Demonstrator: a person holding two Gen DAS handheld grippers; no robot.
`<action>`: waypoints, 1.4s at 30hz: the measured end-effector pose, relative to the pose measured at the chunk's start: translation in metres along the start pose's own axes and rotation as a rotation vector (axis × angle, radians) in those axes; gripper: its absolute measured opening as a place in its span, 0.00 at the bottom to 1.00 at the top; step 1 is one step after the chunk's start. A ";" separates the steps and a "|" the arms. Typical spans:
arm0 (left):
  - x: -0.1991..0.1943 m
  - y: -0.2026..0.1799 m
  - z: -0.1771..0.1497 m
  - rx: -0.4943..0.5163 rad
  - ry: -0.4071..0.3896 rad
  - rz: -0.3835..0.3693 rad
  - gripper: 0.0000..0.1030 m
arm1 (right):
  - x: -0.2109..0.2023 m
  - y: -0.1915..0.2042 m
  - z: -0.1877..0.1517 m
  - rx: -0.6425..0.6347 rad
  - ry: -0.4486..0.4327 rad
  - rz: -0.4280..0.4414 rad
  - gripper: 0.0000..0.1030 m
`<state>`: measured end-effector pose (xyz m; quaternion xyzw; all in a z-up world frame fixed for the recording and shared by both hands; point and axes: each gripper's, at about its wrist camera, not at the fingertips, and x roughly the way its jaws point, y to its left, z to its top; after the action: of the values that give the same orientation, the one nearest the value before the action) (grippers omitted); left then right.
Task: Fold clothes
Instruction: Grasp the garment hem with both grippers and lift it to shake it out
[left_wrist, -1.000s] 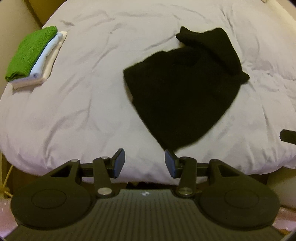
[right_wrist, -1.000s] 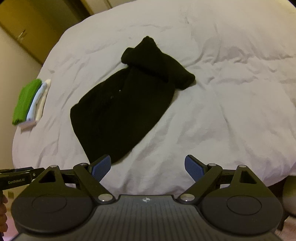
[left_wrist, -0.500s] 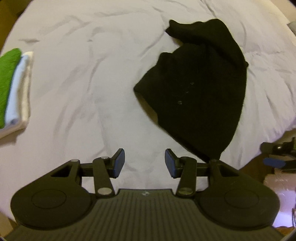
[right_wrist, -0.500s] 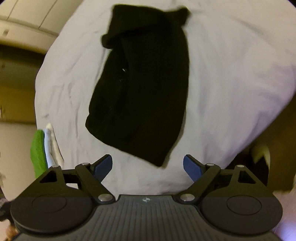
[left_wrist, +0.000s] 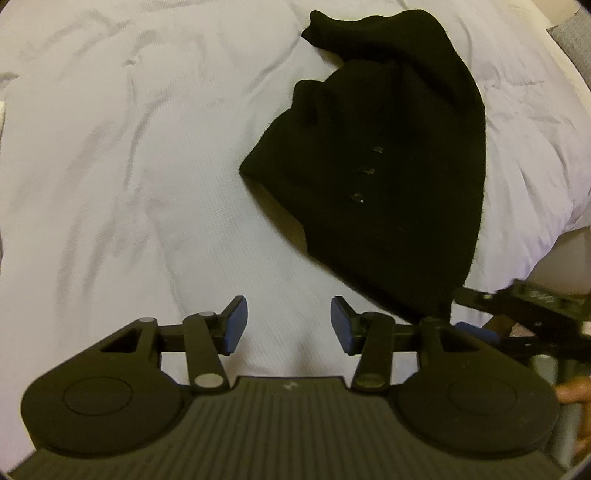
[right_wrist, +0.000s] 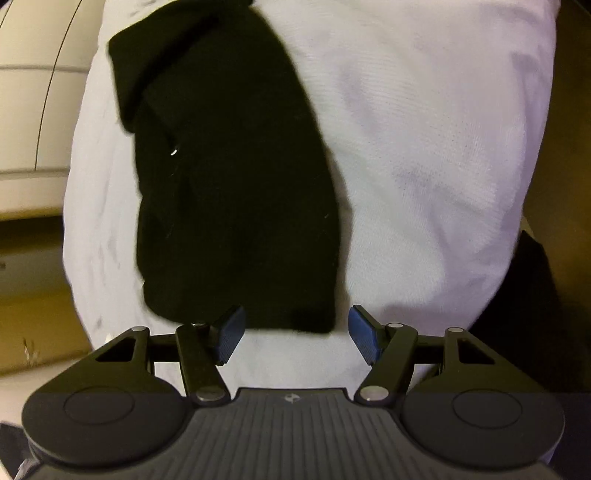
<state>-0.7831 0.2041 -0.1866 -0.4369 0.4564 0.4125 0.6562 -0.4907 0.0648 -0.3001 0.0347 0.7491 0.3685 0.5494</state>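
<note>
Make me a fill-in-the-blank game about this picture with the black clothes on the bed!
1. The garment lying on the bed is ____ in colour.
2. The bed cover under it is ____.
3. The left gripper has its jaws ____, holding nothing.
4. The pads on the right gripper are ____ in colour.

Missing words: black; white; open; blue

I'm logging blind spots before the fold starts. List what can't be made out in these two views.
- Black garment: its type and layering are lost in the uniform dark fabric; in the right wrist view its top is cut off by the frame edge.
- Garment's near corner: hidden in the left wrist view behind the left gripper.
- Right gripper: whether its open fingers touch the hem cannot be told through motion blur.
- Bed: its edges run out of frame.
</note>
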 end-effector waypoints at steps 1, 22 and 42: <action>0.003 0.004 0.001 -0.008 0.000 -0.007 0.43 | 0.009 -0.003 0.001 0.006 -0.009 -0.009 0.64; 0.090 0.048 0.040 -0.504 0.074 -0.405 0.56 | -0.100 -0.052 0.093 0.219 -0.433 0.089 0.11; 0.123 -0.008 0.028 -0.494 -0.095 -0.500 0.10 | -0.055 -0.060 0.110 0.041 -0.203 0.127 0.26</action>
<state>-0.7394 0.2457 -0.2972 -0.6610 0.1910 0.3569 0.6318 -0.3549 0.0524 -0.3058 0.1305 0.6934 0.3817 0.5971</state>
